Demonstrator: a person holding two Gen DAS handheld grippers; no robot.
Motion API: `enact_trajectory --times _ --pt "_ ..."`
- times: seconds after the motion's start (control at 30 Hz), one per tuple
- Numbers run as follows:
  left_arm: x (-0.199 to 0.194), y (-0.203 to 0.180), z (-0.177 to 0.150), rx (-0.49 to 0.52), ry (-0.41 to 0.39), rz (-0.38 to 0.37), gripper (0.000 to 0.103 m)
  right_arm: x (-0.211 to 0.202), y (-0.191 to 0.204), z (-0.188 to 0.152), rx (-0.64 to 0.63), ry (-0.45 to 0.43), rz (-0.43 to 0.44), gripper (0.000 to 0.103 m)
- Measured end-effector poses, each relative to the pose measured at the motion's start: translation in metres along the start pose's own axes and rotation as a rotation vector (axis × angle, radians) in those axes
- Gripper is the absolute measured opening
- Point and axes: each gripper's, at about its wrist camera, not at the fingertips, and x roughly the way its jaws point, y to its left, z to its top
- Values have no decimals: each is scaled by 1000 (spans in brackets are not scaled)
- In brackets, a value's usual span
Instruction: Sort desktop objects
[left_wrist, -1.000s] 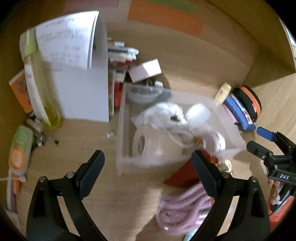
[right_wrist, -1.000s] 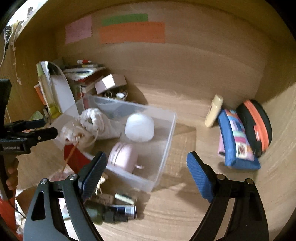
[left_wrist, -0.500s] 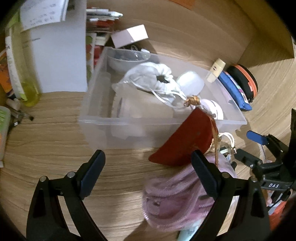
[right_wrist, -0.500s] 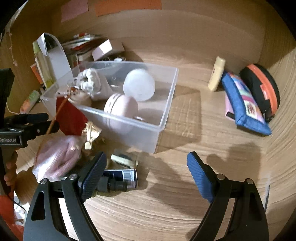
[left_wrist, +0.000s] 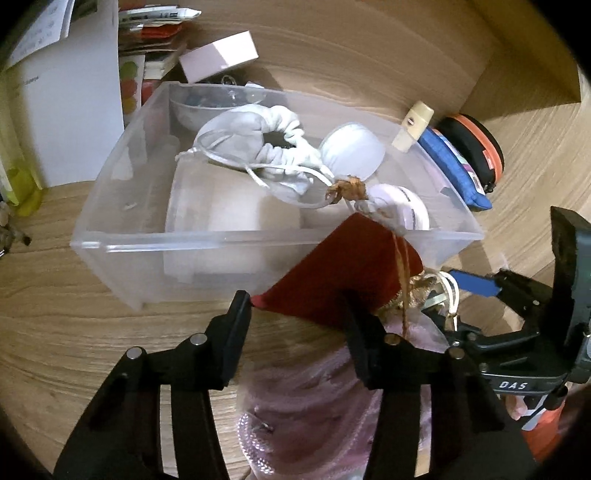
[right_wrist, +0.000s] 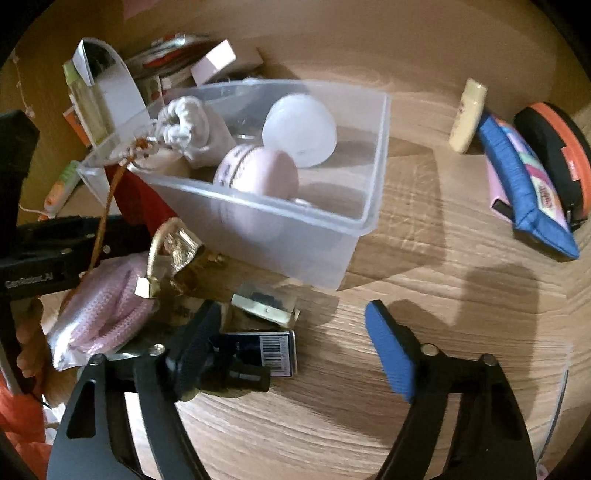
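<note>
Left gripper (left_wrist: 297, 314): I am holding my jaws parted around the lower edge of the red pouch (left_wrist: 343, 273), not clamped.
Red pouch: leaning against the front wall of the clear bin (left_wrist: 184, 243), above the pink knit bundle (left_wrist: 325, 406).
Right gripper (right_wrist: 295, 332): I am hovering wide open over the desk (right_wrist: 461, 295), beside a barcoded dark box (right_wrist: 266, 350).
Bin: holding a white drawstring bag (left_wrist: 258, 147) and a pink round case (right_wrist: 258, 173).

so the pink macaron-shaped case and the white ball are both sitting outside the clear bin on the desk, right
Not quite. The pink macaron-shaped case and the white ball are both inside the clear bin, not outside it on the desk. The right wrist view shows them resting side by side against the bin's near wall; the left wrist view agrees.
</note>
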Motion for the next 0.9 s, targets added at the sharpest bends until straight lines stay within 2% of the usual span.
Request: enact_trajectory --times 0.2,0.27,0.37,0.57,0.77,0.9 --pt "6 3 1 -37 16 -43 27 -1 1 -2 5 -2 40 55" --pt "6 3 0 -42 8 -41 21 -2 2 -2 0 -2 62 44" --pt "0 4 -1 -45 -16 -35 16 -4 4 -3 -5 -3 83 35" --pt "-14 5 -8 -38 -52 -21 7 -7 5 -6 -15 -21 55 35" --pt "-32 7 -21 -24 -65 16 7 -13 -10 -9 32 -42 57 35" --pt "-47 20 -33 -38 -64 66 6 -20 -17 -11 51 -60 54 35"
